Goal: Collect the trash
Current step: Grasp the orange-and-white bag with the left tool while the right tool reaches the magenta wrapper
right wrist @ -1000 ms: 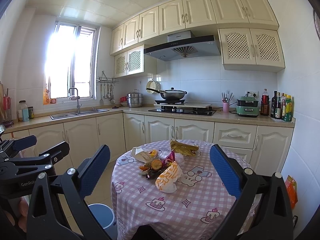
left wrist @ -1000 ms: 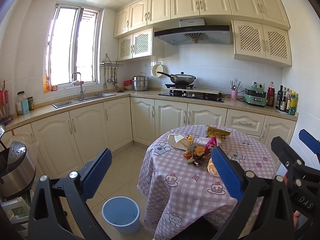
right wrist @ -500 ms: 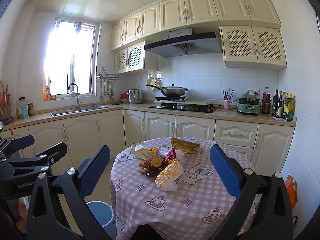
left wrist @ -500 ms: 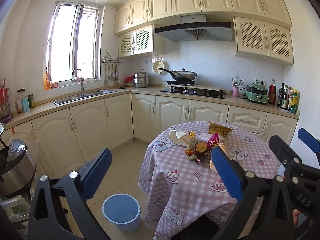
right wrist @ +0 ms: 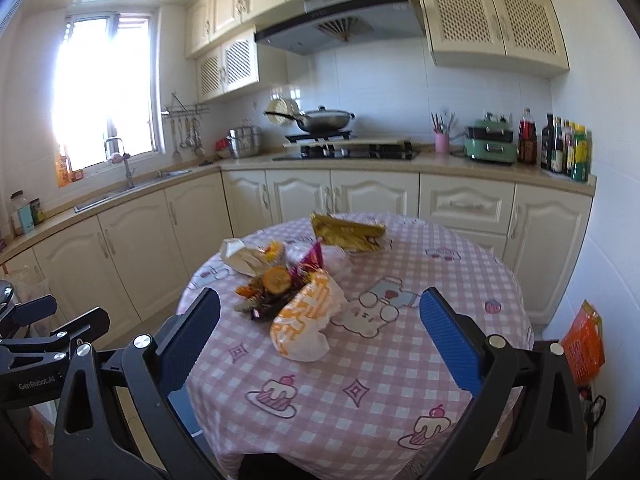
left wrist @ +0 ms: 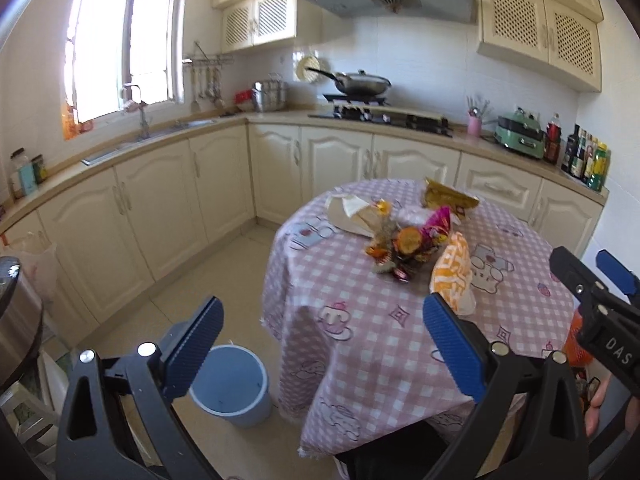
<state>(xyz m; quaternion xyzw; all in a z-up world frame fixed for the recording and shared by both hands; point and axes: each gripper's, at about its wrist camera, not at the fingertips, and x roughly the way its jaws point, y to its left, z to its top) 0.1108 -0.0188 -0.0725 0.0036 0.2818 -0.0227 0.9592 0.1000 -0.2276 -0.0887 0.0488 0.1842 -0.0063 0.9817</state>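
Observation:
A heap of trash lies on the round table with the pink checked cloth [right wrist: 360, 392]: an orange and white bag [right wrist: 304, 316] [left wrist: 452, 276], an orange peel among wrappers [right wrist: 276, 280] [left wrist: 408, 240], a white paper bag [right wrist: 240, 256] [left wrist: 352, 212] and a gold wrapper [right wrist: 348, 234] [left wrist: 448, 198]. A blue bin [left wrist: 230, 386] stands on the floor left of the table. My left gripper [left wrist: 320, 344] is open and empty, above the bin and the table's edge. My right gripper [right wrist: 320, 340] is open and empty, short of the orange and white bag.
Cream cabinets and a worktop run along the back and left, with a sink [left wrist: 148, 140], a hob with a wok [left wrist: 360, 84] and bottles [right wrist: 568, 148]. A steel cooker [left wrist: 16, 320] stands at the far left. An orange bag [right wrist: 584, 340] hangs right of the table.
Both grippers have moved forward and tilted down towards the table; the trash heap and the bin look larger and nearer. Both jaws stay open.

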